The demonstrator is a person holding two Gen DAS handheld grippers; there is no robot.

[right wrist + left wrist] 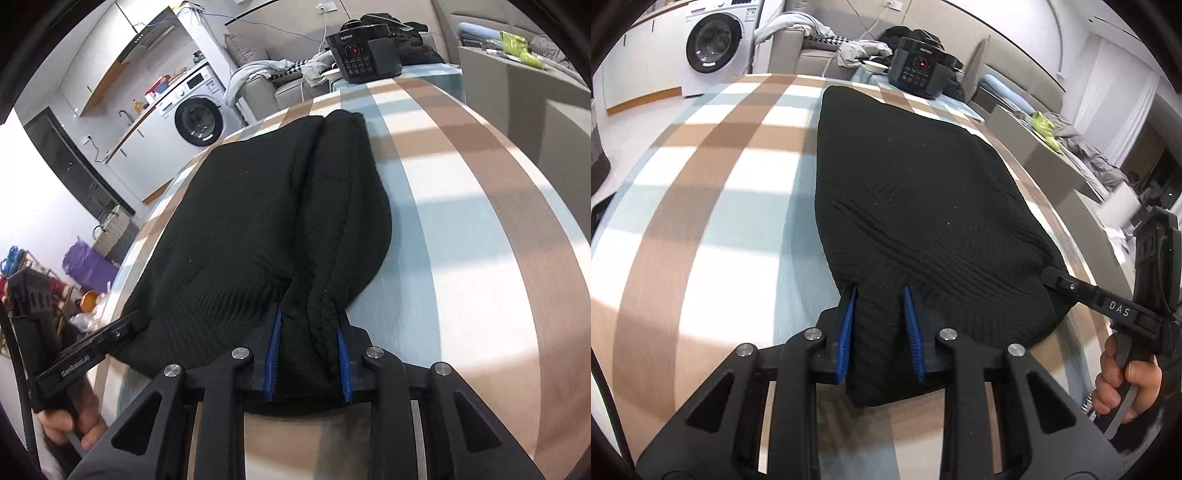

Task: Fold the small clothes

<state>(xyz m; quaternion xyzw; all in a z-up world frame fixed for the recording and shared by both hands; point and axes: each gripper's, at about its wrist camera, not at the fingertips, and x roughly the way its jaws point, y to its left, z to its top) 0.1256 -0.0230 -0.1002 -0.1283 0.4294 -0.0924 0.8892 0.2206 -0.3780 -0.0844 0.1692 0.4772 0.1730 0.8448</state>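
A black ribbed knit garment [916, 184] lies flat on the checked tablecloth [720, 184], stretching away from me. My left gripper [880, 295] is shut on the garment's near edge, with cloth bunched between its blue pads. In the right wrist view the garment [240, 221] has a folded strip along its right side, and my right gripper [309, 325] is shut on that near corner. Each gripper shows in the other's view: the right gripper [1057, 277] at the garment's near right corner, the left gripper [129, 325] at the near left.
A black rice cooker [919, 68] stands at the table's far end. Beyond it are a grey sofa [820, 48] with loose clothes and a washing machine [713, 44]. A hand [1123, 384] holds the right gripper's handle. Baskets and bags [92, 258] sit on the floor left.
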